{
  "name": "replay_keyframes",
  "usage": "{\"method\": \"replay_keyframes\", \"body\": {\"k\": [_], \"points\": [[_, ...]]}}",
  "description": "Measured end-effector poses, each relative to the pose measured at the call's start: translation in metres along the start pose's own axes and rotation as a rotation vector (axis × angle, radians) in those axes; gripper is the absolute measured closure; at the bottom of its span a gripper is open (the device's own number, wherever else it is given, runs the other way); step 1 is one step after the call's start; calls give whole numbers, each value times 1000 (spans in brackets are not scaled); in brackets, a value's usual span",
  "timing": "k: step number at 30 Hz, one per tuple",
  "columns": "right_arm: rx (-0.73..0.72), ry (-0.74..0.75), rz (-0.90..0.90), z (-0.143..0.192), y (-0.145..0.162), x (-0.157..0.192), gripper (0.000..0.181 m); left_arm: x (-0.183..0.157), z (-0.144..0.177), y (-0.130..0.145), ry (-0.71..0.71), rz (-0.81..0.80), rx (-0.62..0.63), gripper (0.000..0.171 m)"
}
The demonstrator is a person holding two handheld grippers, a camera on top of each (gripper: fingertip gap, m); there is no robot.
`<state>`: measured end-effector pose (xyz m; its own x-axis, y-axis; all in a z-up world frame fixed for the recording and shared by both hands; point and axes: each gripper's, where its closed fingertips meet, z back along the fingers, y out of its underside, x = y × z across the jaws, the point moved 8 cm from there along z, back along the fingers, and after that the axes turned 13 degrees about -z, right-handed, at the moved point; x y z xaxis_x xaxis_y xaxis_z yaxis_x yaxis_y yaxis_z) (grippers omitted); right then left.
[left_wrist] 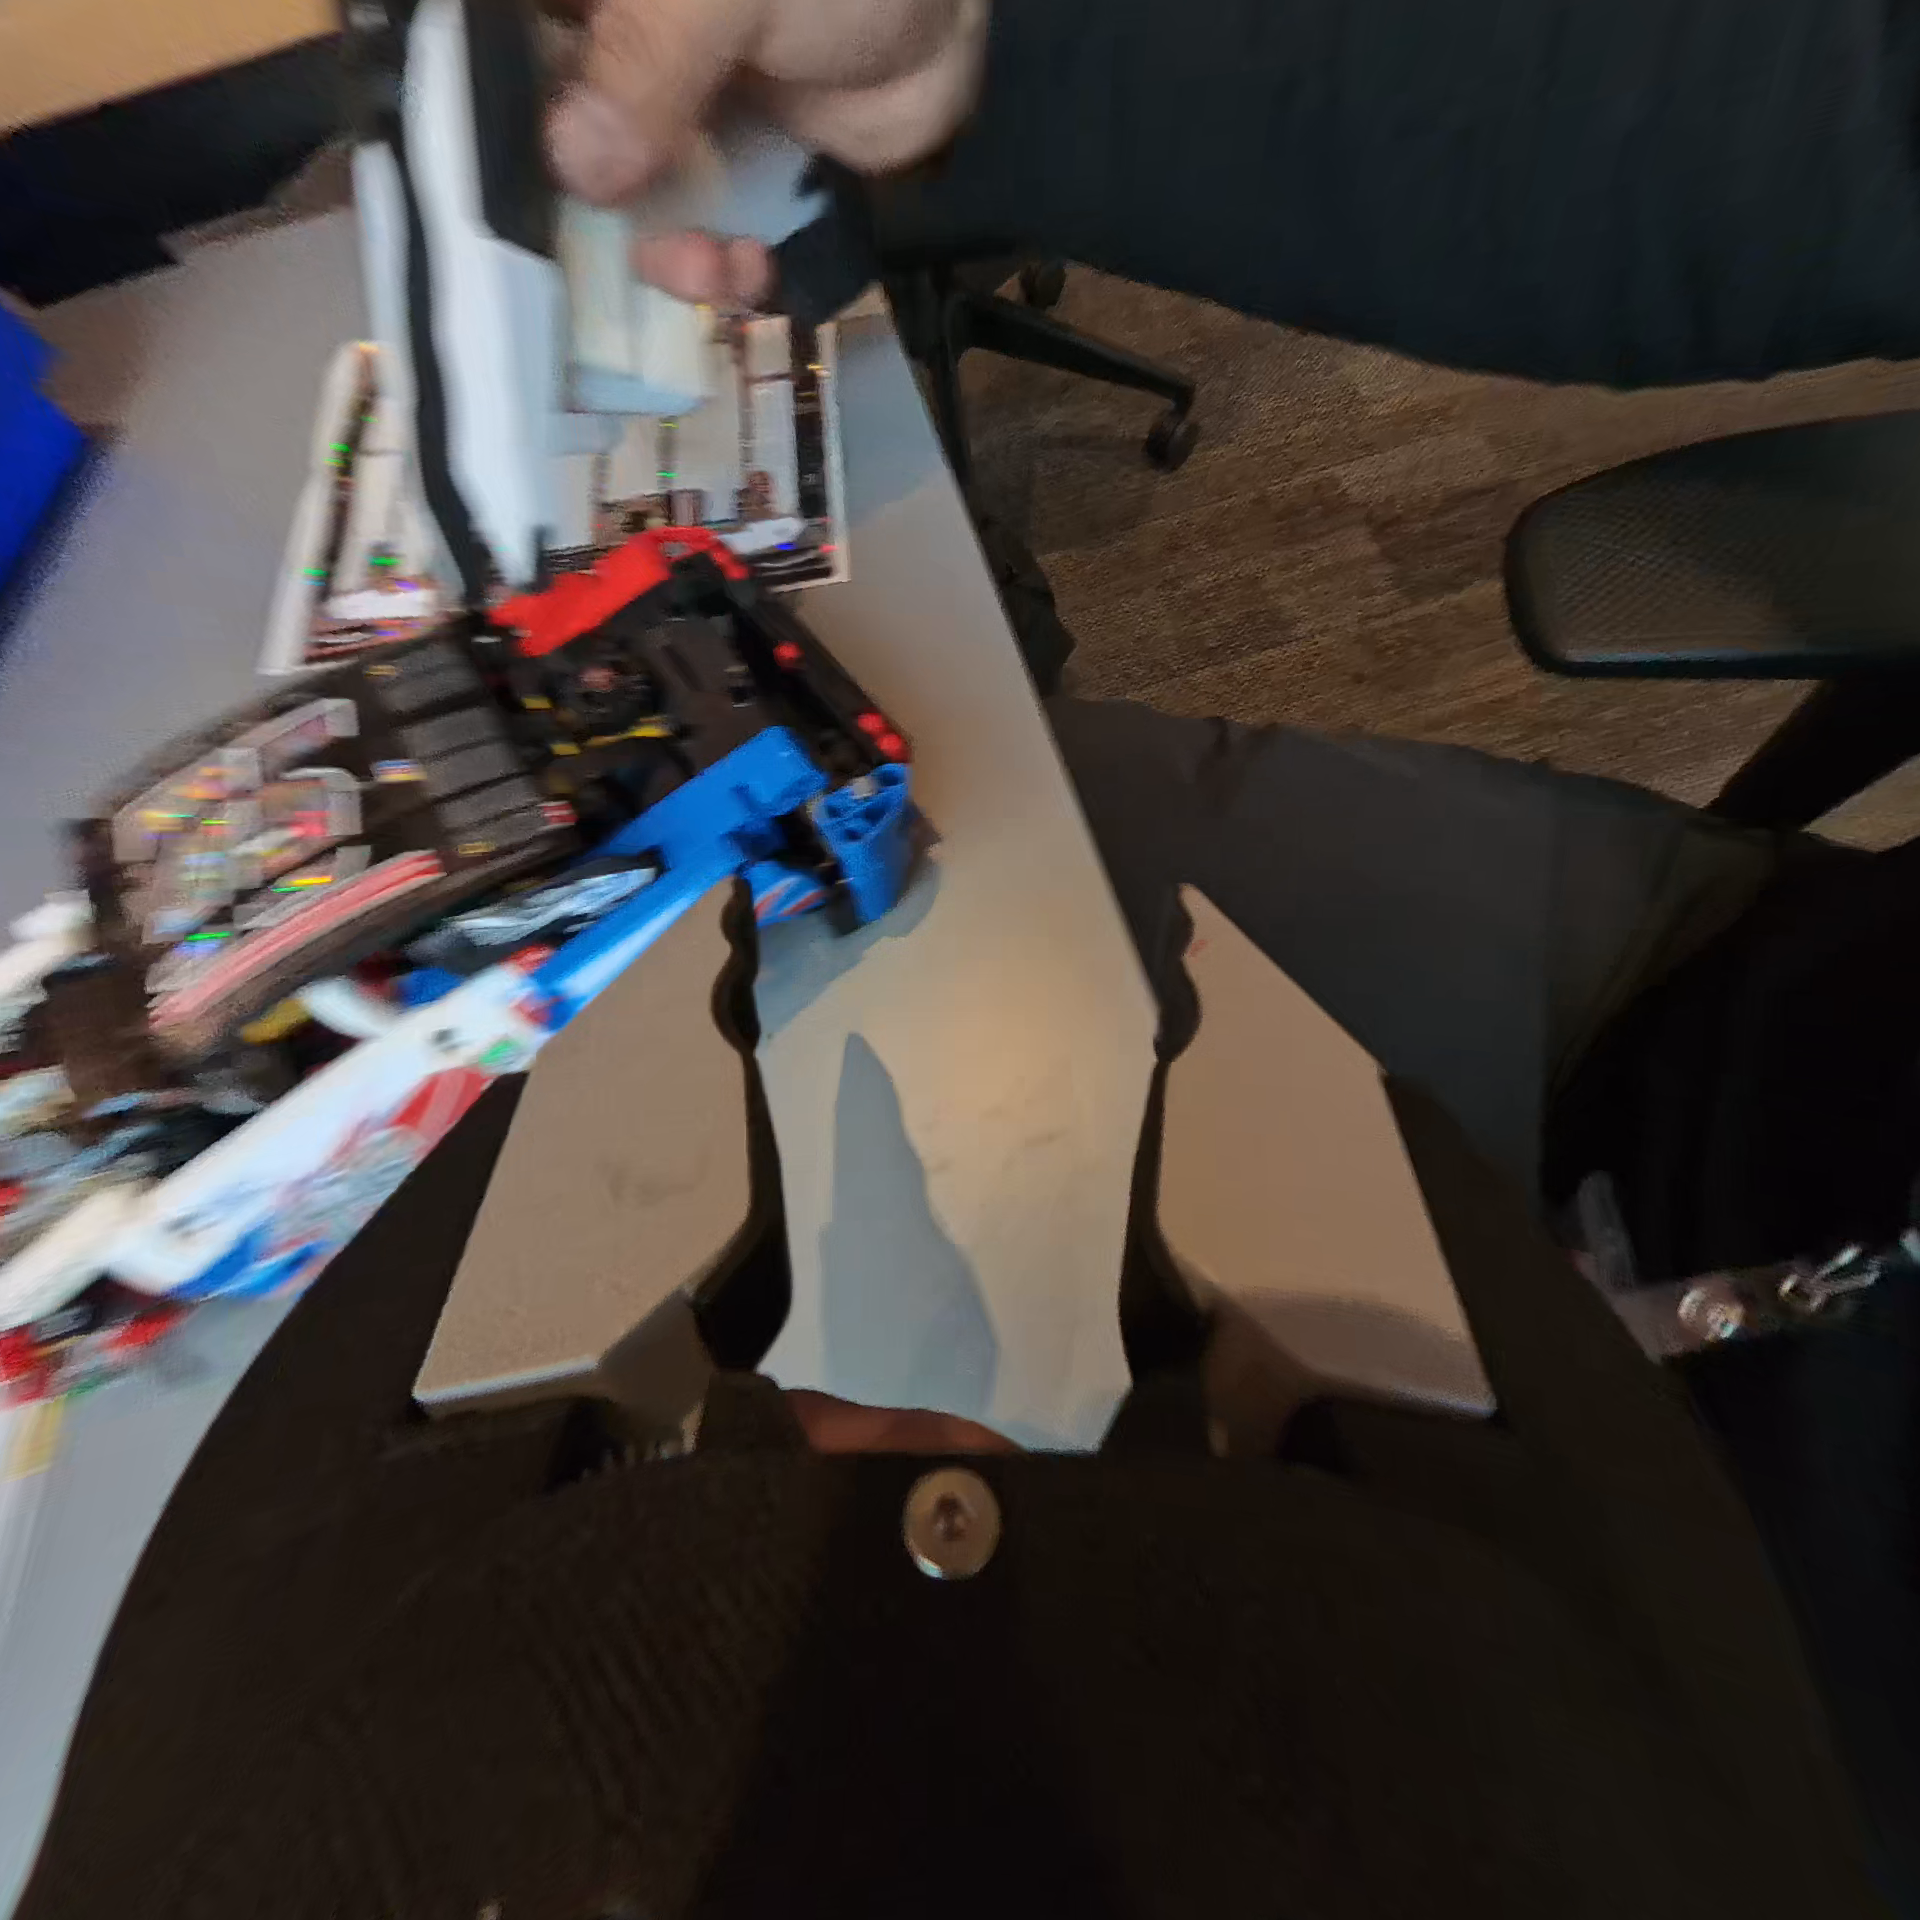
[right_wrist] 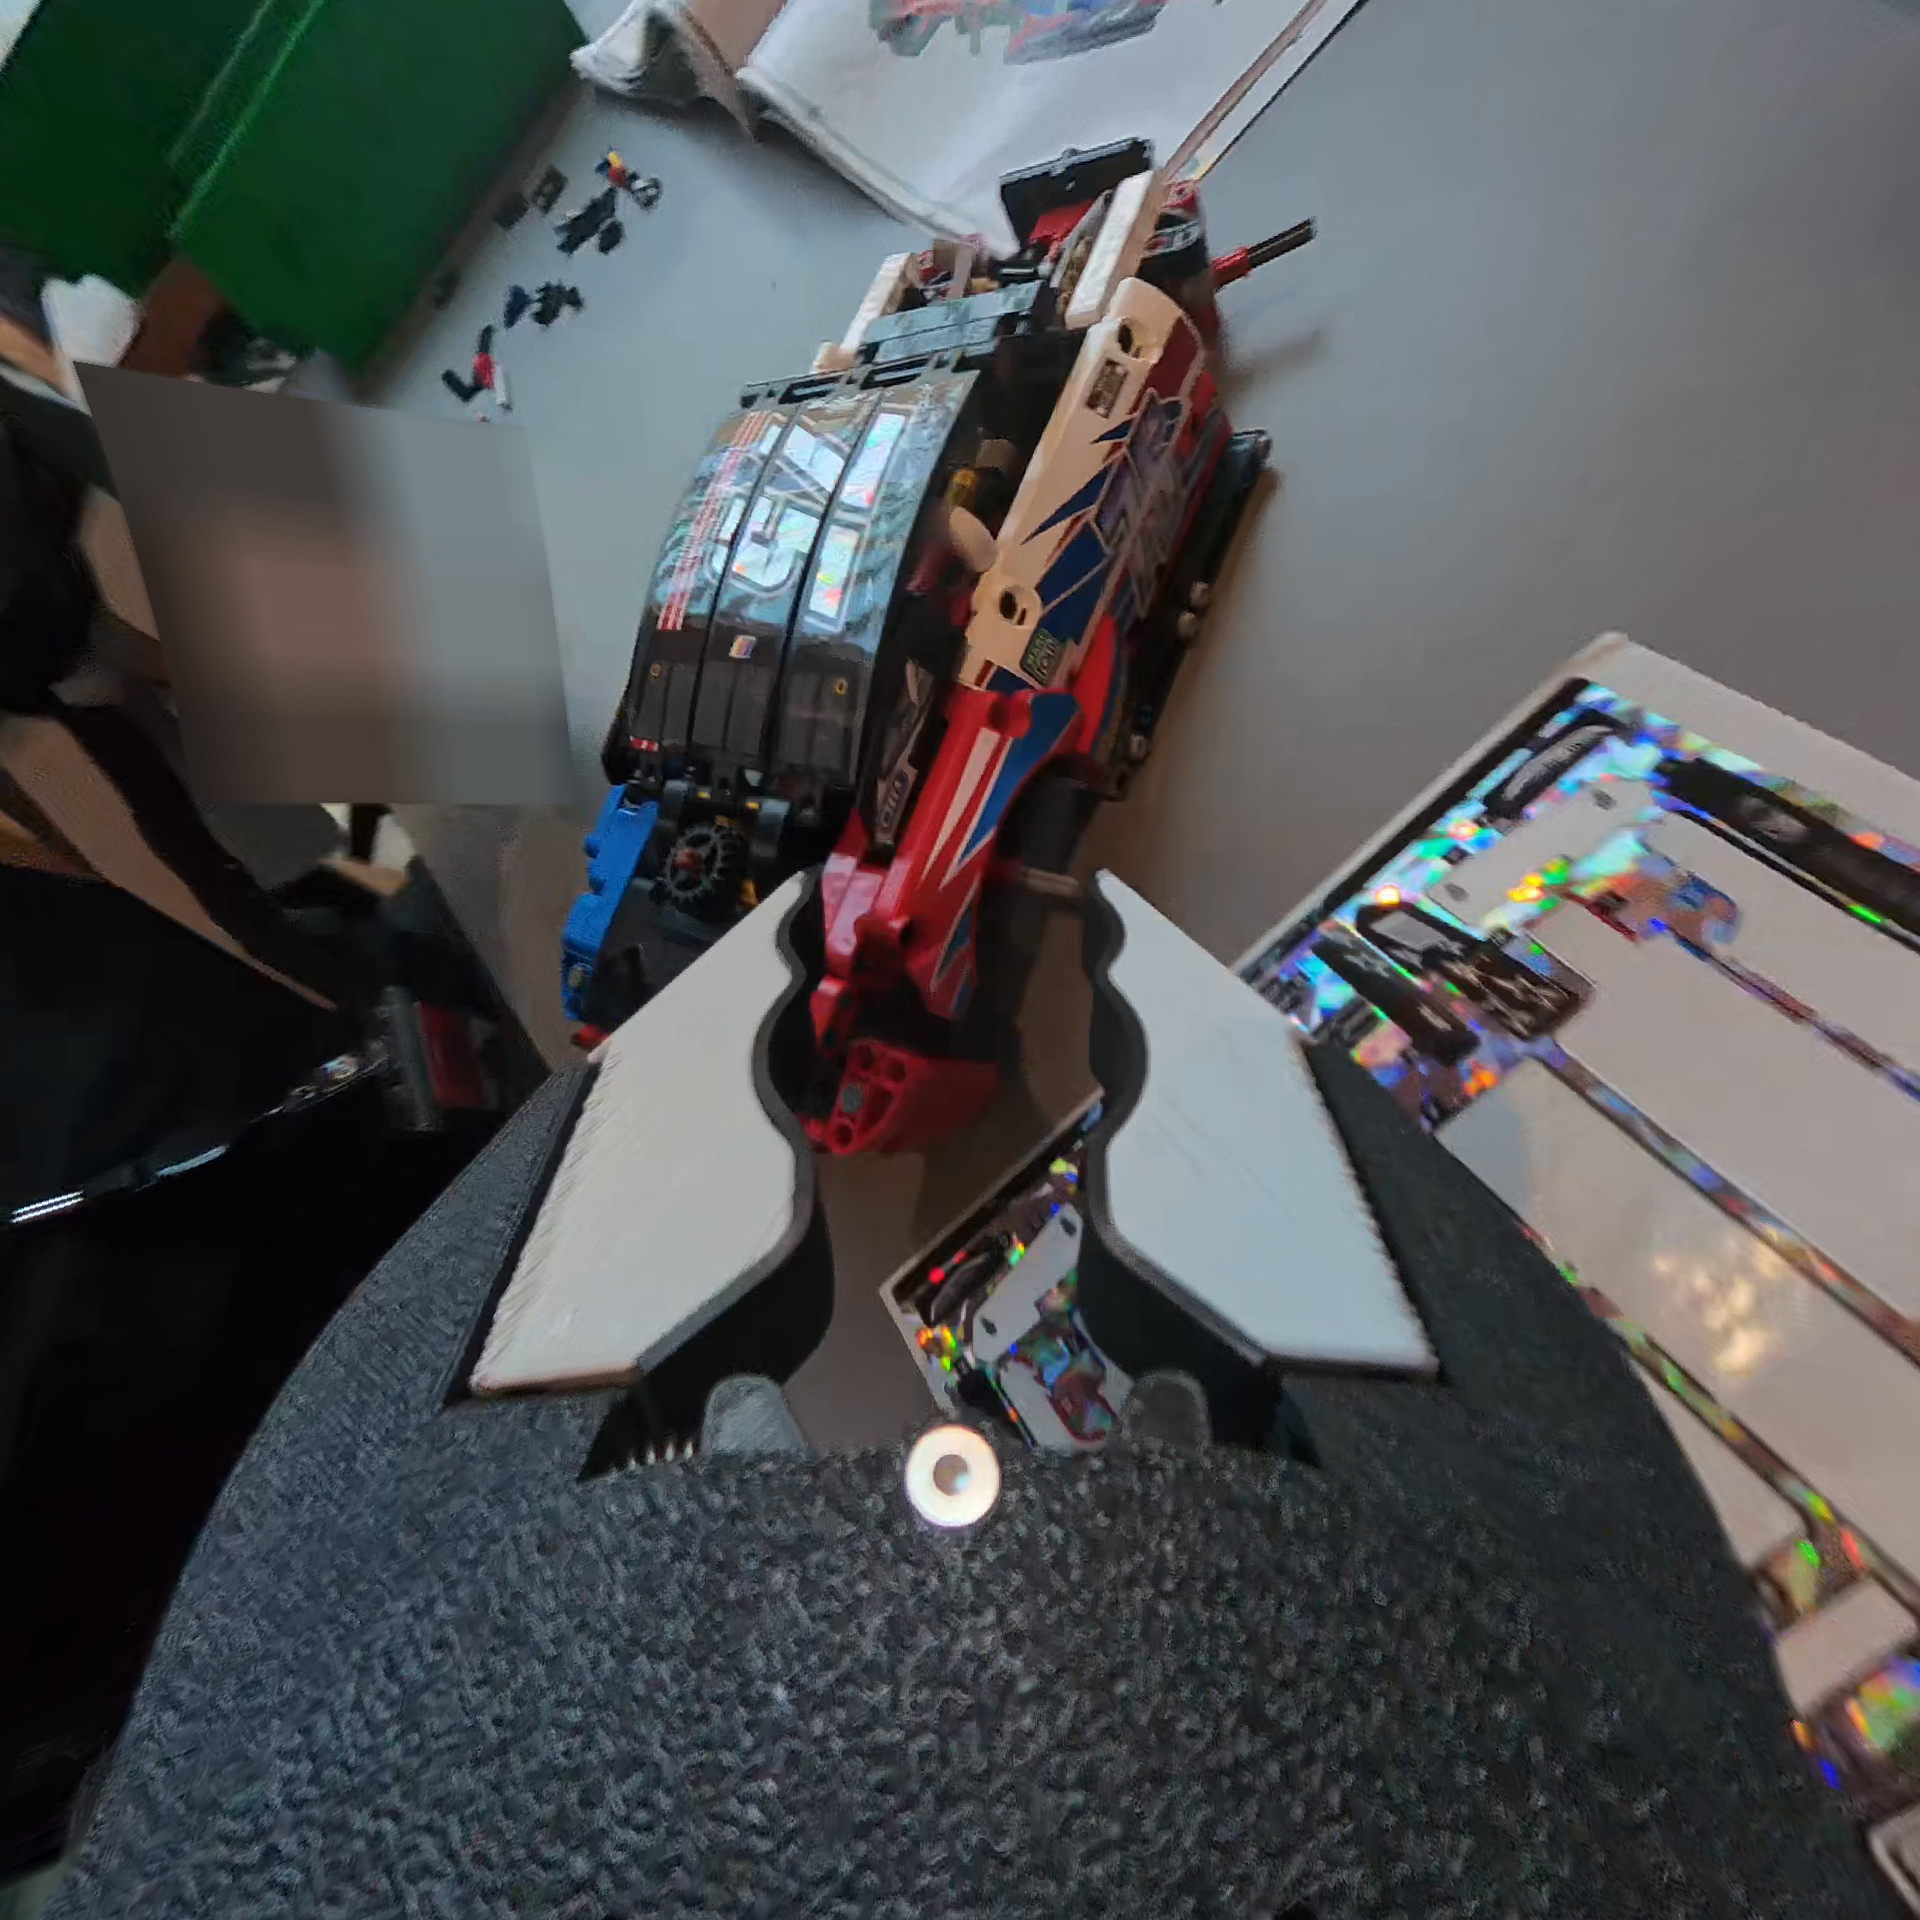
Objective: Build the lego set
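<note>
Though empty, claws [right_wrist: 951,956] beside car [right_wrist: 935,582]

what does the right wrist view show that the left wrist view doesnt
Only the right wrist view: the holographic sticker sheet beside the model, loose small parts on the table, a green box, and the open right gripper over the model's red nose.

Only the left wrist view: the table edge, an office chair on carpet, a hand gripping the other gripper's handle, and the open, empty left gripper.

Both: the lego car on the grey table.
</note>
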<state>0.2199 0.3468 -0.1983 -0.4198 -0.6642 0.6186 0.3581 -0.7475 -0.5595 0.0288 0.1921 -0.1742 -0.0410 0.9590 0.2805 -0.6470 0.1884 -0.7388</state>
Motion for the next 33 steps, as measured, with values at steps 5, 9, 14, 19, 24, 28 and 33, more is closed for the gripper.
{"method": "replay_keyframes", "body": {"k": [5, 9, 14, 19, 24, 28, 33], "points": [[-164, 53, 41, 26, 43, 27, 129, 91, 58, -4, -68, -72, 80, 80], [-218, 81, 93, 23, 79, 50, 126, 165, 57, 7, 94, -91, 200, 79], [-263, 92, 111, 15, 112, 65, 125, 206, 10, 9, 391, -83, 279, 78], [-256, 42, 55, 11, 130, 70, 126, 210, -39, 30, 588, -165, 493, 59], [-287, -11, -45, 12, 137, 67, 133, 199, -41, 26, 659, -159, 528, 70], [-283, -20, -67, 12, 140, 64, 134, 182, -43, 29, 554, -246, 554, 59], [-281, 65, -34, 20, 145, 67, 134, 162, -43, 27, 499, -253, 574, 52]]}}
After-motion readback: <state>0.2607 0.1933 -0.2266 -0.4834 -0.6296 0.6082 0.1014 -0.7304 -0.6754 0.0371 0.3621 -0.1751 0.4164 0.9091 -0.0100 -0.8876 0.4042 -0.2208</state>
